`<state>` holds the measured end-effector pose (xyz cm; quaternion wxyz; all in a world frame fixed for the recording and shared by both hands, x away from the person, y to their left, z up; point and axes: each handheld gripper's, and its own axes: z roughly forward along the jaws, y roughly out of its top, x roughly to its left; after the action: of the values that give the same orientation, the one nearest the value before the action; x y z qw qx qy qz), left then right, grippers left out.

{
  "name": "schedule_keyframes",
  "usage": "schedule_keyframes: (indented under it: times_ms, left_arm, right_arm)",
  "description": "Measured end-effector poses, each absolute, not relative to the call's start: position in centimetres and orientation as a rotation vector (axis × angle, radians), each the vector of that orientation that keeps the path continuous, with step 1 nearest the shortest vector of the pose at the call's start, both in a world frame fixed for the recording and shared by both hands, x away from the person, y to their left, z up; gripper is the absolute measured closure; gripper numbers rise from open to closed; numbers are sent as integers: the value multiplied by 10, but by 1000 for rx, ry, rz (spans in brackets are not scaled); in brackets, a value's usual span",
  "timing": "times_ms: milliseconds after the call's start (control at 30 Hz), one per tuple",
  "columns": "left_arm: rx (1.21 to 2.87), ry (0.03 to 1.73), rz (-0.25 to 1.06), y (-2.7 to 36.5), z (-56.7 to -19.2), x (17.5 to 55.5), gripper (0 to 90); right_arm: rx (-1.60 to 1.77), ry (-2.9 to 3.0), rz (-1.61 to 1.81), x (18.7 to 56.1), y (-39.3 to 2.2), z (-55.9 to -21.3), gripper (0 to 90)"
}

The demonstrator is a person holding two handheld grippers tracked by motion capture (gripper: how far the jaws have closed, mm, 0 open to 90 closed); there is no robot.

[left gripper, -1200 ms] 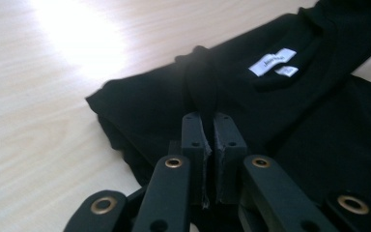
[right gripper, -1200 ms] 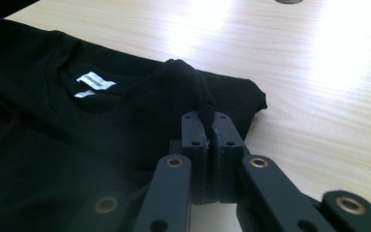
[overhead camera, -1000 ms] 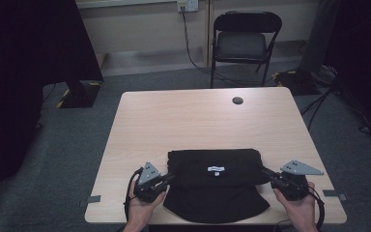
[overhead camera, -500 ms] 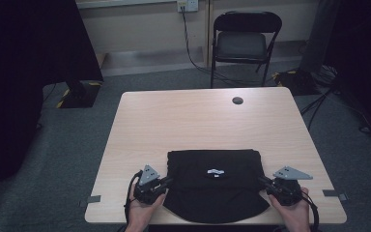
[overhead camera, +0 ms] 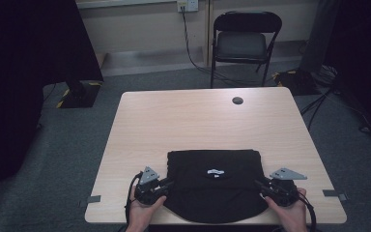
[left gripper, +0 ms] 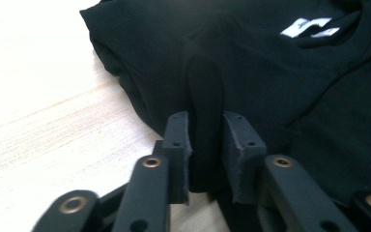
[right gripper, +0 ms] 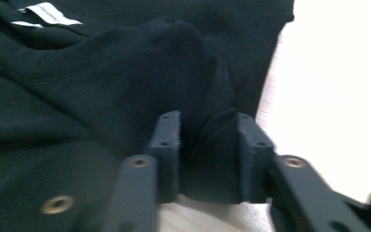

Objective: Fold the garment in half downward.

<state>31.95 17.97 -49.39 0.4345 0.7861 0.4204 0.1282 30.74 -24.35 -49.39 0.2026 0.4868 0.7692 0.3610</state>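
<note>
Lying folded, black shirt (overhead camera: pixel 212 186), white neck label (overhead camera: pixel 215 172)

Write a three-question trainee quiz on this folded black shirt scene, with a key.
1. True or false: the black shirt lies at the table's far edge, beside the round hole.
2. Which part of the shirt carries the white label? A) the neckline B) a sleeve cuff C) the bottom hem
3. What stands between the jaws of the left hand-held gripper and the right hand-held gripper?

Key
1. False: it lies at the near edge of the table, between the two hands.
2. A.
3. A raised fold of the shirt's black fabric in each; both sets of jaws have just been opening, so the cloth looks released rather than pinched.
</note>
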Motion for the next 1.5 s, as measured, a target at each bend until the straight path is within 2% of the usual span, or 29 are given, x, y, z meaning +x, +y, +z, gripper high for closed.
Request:
schedule_keyframes:
  times_ms: [67,100,133,167,200,233,300,400,500,600,700,833,933,1500]
  left_arm:
    - [1934,1044,304,182,-491,321,651]
    - [1909,1050,304,184,-488,321,543]
    - [1894,1057,304,186,-485,322,543]
    - [1878,1056,301,189,-481,323,529]
    - [1860,1056,298,191,-477,324,478]
    - [1848,1052,298,192,-473,326,478]
    - [1842,1039,282,190,-464,331,506]
    - [1872,1030,324,172,-452,344,534]
    - [1896,1050,309,152,-447,358,551]
    - [1951,1055,358,131,-455,372,567]
    - [1956,1086,318,123,-472,384,575]
    - [2012,1128,333,123,-488,392,564]
    - [1986,1142,322,128,-493,396,536]
    - [1982,1156,348,142,-493,408,525]
  right_arm:
    - [1398,2127,1004,308,-245,-494,540]
    - [1452,2108,1019,309,-248,-493,427]
    - [1452,2108,1019,309,-248,-493,427]
    - [1463,2109,1037,310,-250,-492,380]
    - [1476,2091,1072,310,-252,-486,291]
    - [1476,2091,1072,310,-252,-486,291]
    - [1463,2072,1079,312,-253,-476,234]
    - [1430,2056,1110,320,-247,-458,226]
    - [1376,2071,1120,332,-234,-446,255]
    - [1352,2119,1087,348,-217,-451,262]
    - [1358,2154,1045,357,-210,-460,261]
    - [1403,2183,979,370,-203,-478,258]
    - [1414,2181,982,374,-201,-488,250]
    - [1401,2154,970,392,-180,-495,246]
